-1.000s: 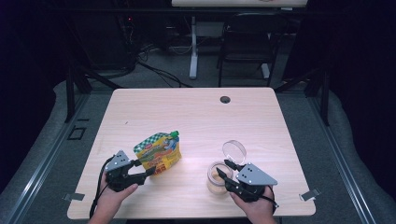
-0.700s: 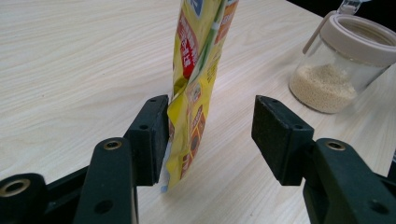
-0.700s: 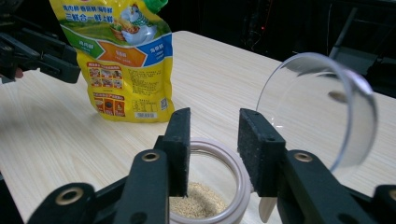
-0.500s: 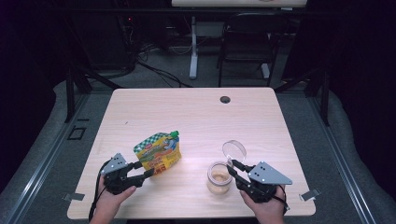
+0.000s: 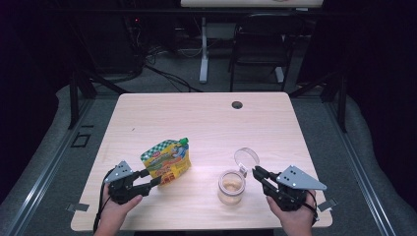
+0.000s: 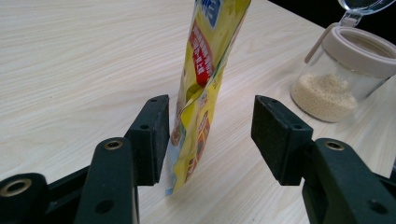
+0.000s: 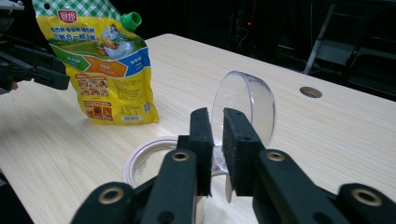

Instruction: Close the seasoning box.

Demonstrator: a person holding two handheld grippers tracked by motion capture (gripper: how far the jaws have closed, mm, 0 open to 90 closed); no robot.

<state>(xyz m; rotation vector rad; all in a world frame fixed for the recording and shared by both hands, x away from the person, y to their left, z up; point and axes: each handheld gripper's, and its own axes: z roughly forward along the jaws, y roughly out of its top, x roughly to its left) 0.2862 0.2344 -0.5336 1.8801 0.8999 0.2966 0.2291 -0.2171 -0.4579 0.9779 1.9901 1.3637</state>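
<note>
Resting low, the left gripper (image 5: 153,182) spreads its fingers around the pouch (image 5: 167,161); the right gripper's (image 5: 257,172) have been closing on the jar lid (image 5: 246,158).

One yellow spouted pouch (image 5: 166,161) and one glass jar (image 5: 231,186) with one clear hinged lid (image 5: 246,158) are sitting on the single tabletop (image 5: 206,123). Two claws are showing, one left claw (image 5: 155,181) and one right claw (image 5: 256,172).
</note>
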